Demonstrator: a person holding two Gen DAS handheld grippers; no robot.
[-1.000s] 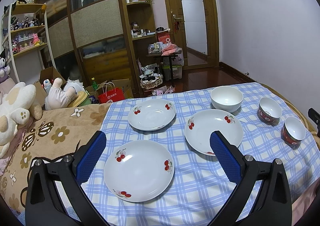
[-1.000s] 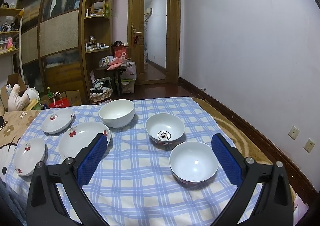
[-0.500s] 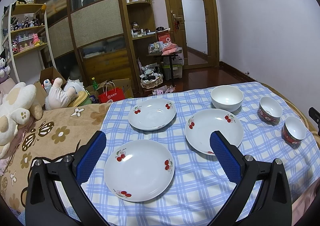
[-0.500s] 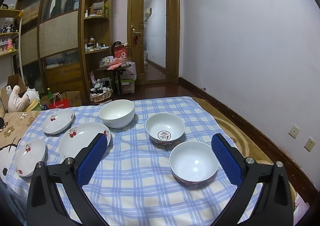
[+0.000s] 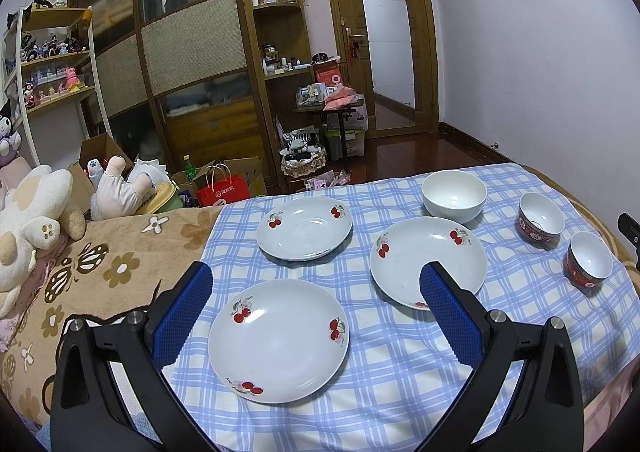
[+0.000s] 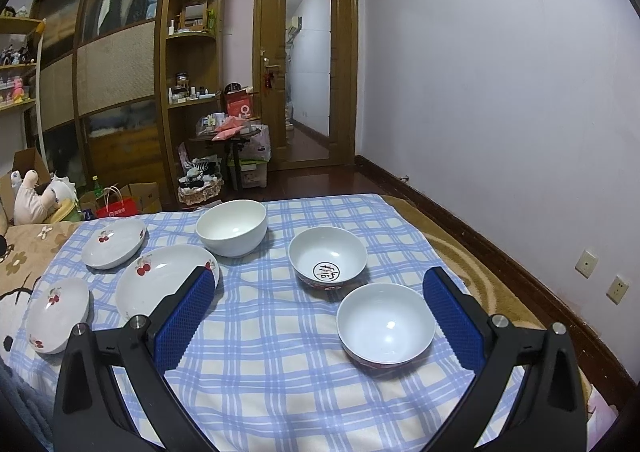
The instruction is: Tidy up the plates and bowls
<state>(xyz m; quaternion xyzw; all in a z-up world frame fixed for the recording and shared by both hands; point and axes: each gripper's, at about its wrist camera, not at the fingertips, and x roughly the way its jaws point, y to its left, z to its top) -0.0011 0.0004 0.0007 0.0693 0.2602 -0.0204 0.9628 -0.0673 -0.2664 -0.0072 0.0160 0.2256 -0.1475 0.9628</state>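
My left hand-held gripper (image 5: 316, 306) hangs with its blue pads spread wide, gripping nothing, above the nearest cherry plate (image 5: 279, 340) on the blue checked cloth (image 5: 384, 364). Two more cherry plates lie beyond it: one further back (image 5: 304, 227), one to its right (image 5: 428, 260), apart from each other. My right hand-held gripper (image 6: 319, 310) is likewise spread and empty, over the cloth near the plain-inside bowl (image 6: 386, 326). Behind that sits the bowl with a black character (image 6: 328, 257), possibly touching it; the plain white bowl (image 6: 231, 227) stands further back left.
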